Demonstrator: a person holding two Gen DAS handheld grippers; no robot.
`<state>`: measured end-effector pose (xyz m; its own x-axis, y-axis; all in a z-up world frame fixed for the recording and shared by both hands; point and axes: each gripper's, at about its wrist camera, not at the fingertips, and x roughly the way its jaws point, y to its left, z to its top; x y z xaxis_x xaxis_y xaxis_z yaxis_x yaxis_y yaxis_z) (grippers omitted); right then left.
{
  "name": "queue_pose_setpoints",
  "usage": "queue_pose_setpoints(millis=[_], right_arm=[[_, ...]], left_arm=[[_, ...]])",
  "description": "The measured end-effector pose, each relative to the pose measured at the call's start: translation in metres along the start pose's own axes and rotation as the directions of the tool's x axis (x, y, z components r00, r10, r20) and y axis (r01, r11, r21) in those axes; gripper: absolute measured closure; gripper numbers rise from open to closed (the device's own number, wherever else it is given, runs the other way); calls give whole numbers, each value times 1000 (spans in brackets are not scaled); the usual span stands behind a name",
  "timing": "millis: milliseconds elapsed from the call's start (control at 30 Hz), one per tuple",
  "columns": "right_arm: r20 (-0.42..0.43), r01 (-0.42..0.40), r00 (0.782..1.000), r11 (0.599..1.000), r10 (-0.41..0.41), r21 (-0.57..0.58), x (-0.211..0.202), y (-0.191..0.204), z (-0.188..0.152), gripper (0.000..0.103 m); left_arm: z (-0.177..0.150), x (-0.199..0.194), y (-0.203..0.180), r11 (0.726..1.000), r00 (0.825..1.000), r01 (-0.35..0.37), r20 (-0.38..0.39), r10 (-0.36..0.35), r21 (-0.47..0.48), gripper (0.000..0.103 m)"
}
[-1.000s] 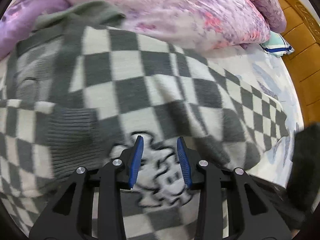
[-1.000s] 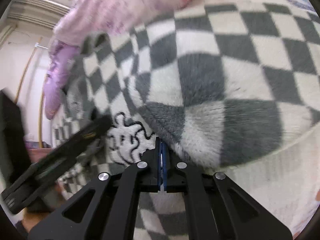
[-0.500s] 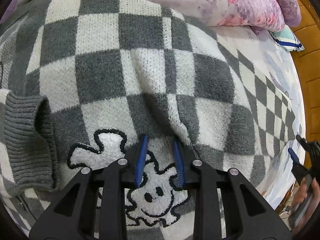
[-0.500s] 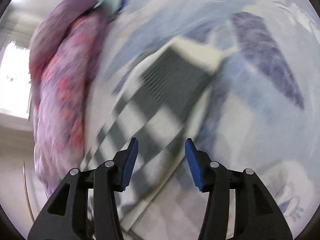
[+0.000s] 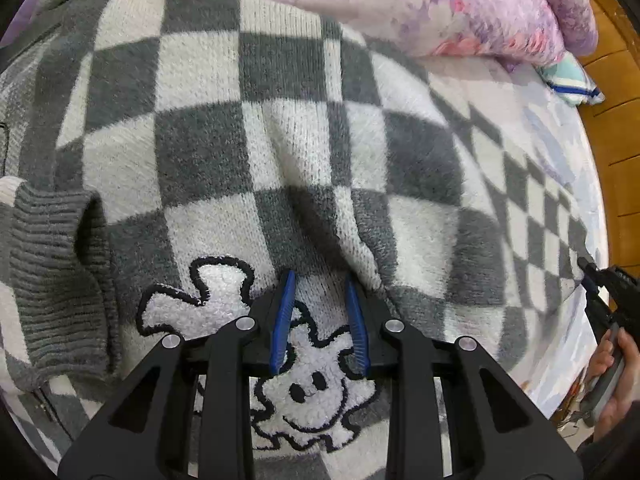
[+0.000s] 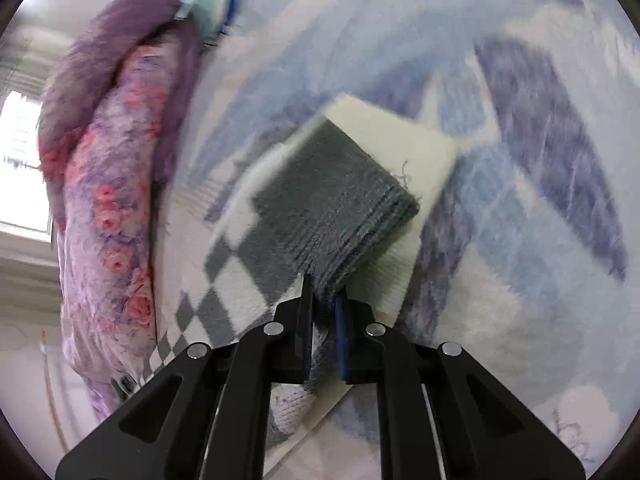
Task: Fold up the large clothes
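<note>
So my left gripper (image 5: pixel 319 308) sits slightly apart, pads resting on the fuzzy grey-and-white checkered sweater (image 5: pixel 256 136) spread over the blue floral bed sheet (image 6: pixel 520 80), right at its white fluffy cartoon patch (image 5: pixel 312 392). My right gripper (image 6: pixel 323 312) has just been closing and is clamped on the sweater's grey ribbed cuff (image 6: pixel 344 208). Pink floral quilt (image 5: pixel 460 4) is bunched behind.

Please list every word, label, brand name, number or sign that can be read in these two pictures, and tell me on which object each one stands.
No readable text in either view.
The checkered sweater carries only a white cartoon patch with a smiling face, no letters.
The floral quilt and the blue patterned bedsheet show only patterns; the right wrist view is partly blurred.
</note>
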<state>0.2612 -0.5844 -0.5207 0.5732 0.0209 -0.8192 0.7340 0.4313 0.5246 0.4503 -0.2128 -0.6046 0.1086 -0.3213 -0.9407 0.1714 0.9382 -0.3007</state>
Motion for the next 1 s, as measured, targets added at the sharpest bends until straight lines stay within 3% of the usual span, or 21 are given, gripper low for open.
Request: queue_pose_setpoints(millis=[100, 167, 233, 300, 433, 500, 633, 733, 833, 900, 1000], right_arm=[[73, -29, 997, 991, 39, -132, -31, 40, -10, 94], [93, -98, 989, 977, 118, -190, -48, 67, -19, 94], [104, -145, 979, 953, 178, -265, -65, 102, -35, 94], [92, -189, 968, 922, 232, -338, -77, 136, -54, 94], [15, -285, 944, 839, 329, -463, -94, 214, -113, 94], [-29, -323, 932, 794, 361, -516, -98, 251, -147, 94], [-137, -422, 896, 710, 423, -564, -100, 313, -228, 94], [-224, -464, 881, 670, 416, -580, -86, 355, -300, 94], [-353, -528, 849, 653, 393, -543, -56, 384, -383, 94], [-398, -527, 847, 648, 352, -549, -37, 396, -427, 94], [-436, -490, 862, 641, 257, -591, -7, 405, -492, 94]], left_arm=[[-5, -34, 5, 995, 993, 96, 75, -95, -4, 78], [-9, -55, 13, 986, 981, 164, 111, -162, -9, 78], [-13, -82, 31, 983, 974, 184, 142, -178, -30, 78], [-18, -106, 55, 984, 971, 170, 179, -156, -62, 77], [-33, -147, 129, 991, 978, 33, 208, -6, -127, 77], [-44, -165, 181, 980, 979, -28, 194, 66, -195, 77], [-65, -196, 261, 958, 973, -70, 194, 128, -278, 77], [-82, -216, 305, 942, 970, -59, 205, 133, -331, 77], [-91, -229, 339, 933, 970, -47, 207, 128, -356, 77], [-97, -234, 356, 933, 971, -35, 209, 117, -359, 75], [-106, -241, 373, 935, 972, -13, 214, 95, -355, 75]])
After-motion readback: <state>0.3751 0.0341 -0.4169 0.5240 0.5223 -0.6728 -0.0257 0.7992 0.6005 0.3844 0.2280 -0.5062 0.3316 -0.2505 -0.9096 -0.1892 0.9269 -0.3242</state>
